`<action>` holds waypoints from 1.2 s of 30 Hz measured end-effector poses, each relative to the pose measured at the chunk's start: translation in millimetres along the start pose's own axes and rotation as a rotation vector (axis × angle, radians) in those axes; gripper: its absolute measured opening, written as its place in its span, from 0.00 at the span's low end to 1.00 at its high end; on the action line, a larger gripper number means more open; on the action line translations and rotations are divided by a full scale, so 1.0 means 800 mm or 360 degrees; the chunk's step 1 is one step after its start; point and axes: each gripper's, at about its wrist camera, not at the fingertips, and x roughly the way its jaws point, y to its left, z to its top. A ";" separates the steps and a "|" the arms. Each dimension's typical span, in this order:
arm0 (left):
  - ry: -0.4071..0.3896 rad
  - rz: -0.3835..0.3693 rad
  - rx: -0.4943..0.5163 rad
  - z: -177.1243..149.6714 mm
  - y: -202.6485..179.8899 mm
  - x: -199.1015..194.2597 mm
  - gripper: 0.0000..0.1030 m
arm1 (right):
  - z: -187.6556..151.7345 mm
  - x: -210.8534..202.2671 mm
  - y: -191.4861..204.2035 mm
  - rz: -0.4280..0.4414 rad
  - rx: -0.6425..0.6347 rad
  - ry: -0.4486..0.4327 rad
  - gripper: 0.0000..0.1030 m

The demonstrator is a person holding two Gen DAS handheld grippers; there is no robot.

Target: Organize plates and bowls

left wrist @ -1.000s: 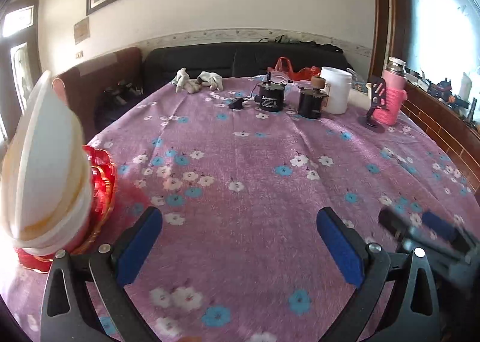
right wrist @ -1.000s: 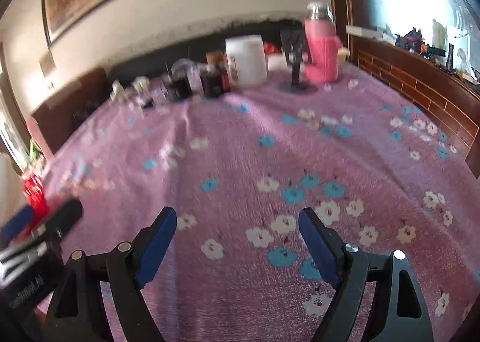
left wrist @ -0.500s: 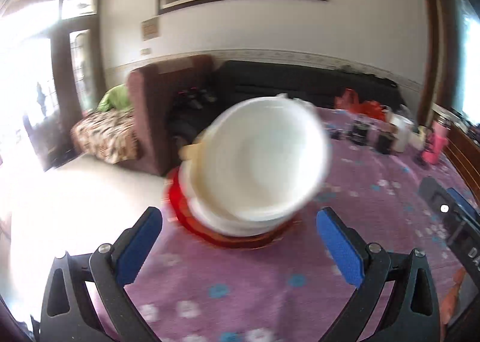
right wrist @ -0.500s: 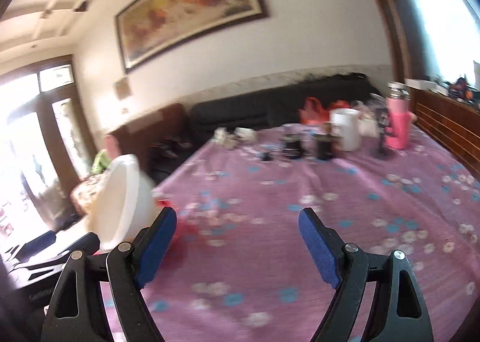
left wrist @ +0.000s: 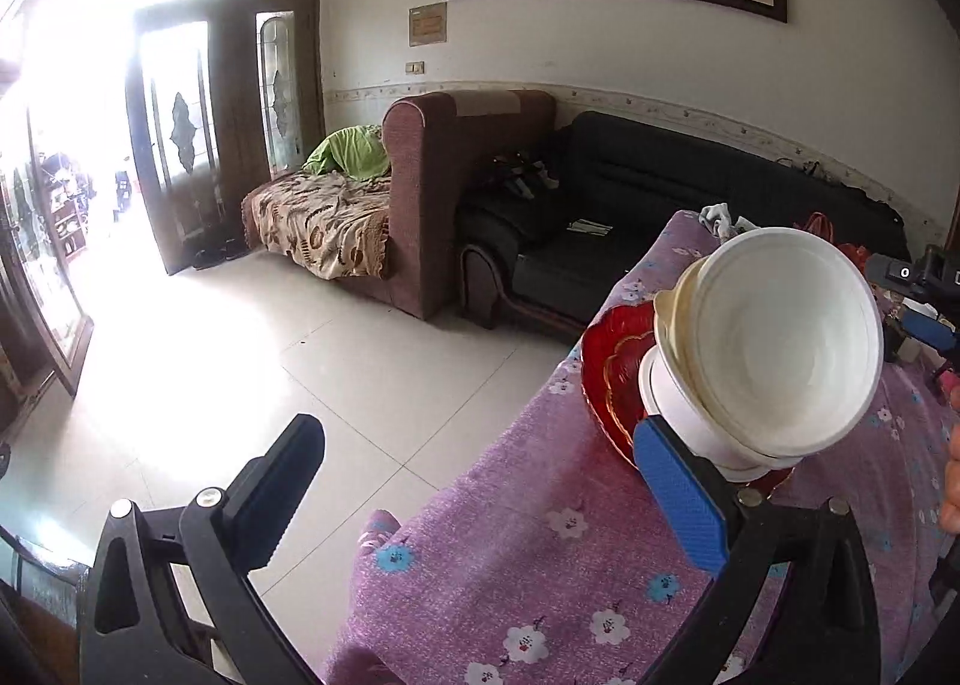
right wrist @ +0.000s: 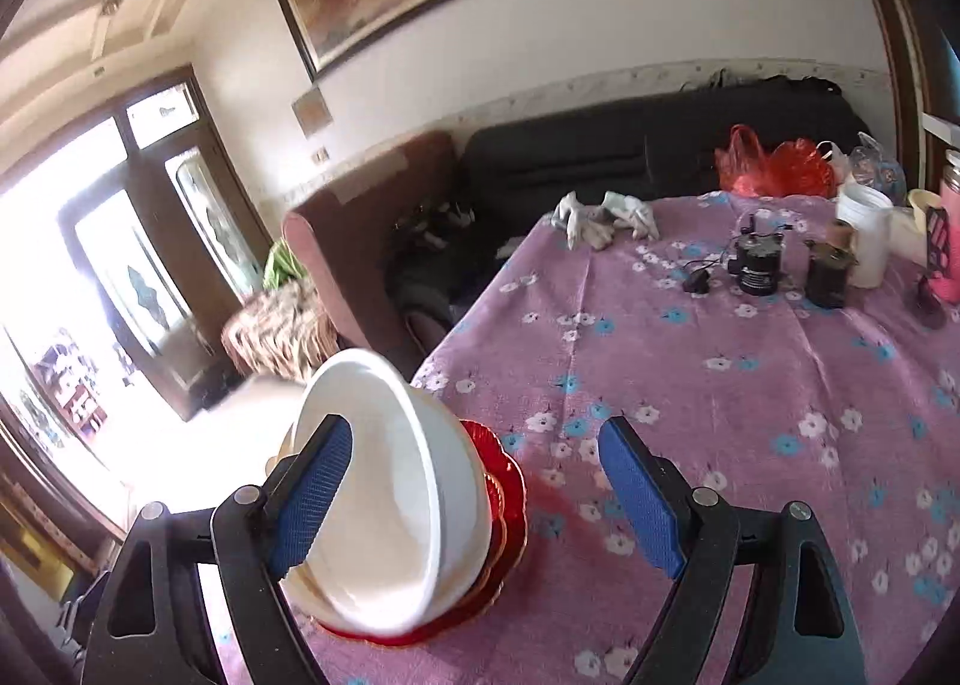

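A stack of white bowls (left wrist: 774,349) stands on a red plate (left wrist: 612,367) near the table's edge; both also show in the right wrist view, the bowls (right wrist: 396,505) on the red plate (right wrist: 510,499). My left gripper (left wrist: 480,493) is open and empty, its right finger beside the bowls, its left finger out over the floor. My right gripper (right wrist: 474,493) is open, its left finger (right wrist: 312,487) in front of the top bowl's mouth, its right finger over the cloth. The right gripper shows at the left wrist view's right edge (left wrist: 918,295).
The table has a purple flowered cloth (right wrist: 720,385). At its far end stand dark jars (right wrist: 759,265), a white cup (right wrist: 864,241), a pink bottle (right wrist: 948,241) and gloves (right wrist: 600,217). Sofas (left wrist: 630,205) and a tiled floor (left wrist: 270,373) lie beyond the edge.
Both grippers swung left from the middle of the table toward the bowl stack. The right gripper came close, so its left finger now overlaps the top bowl. Both stayed open.
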 end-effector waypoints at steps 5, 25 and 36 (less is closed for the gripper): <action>-0.0004 -0.0029 -0.0017 0.010 0.003 0.007 1.00 | 0.009 0.032 0.003 0.0001 0.0006 0.0149 0.62; 0.0052 -0.0054 -0.0005 0.016 0.014 0.021 1.00 | -0.019 0.149 -0.033 0.0295 0.0691 0.0932 0.14; 0.0054 -0.0088 0.0032 0.016 -0.002 0.003 1.00 | 0.011 0.068 0.018 0.0132 0.0221 0.0683 0.66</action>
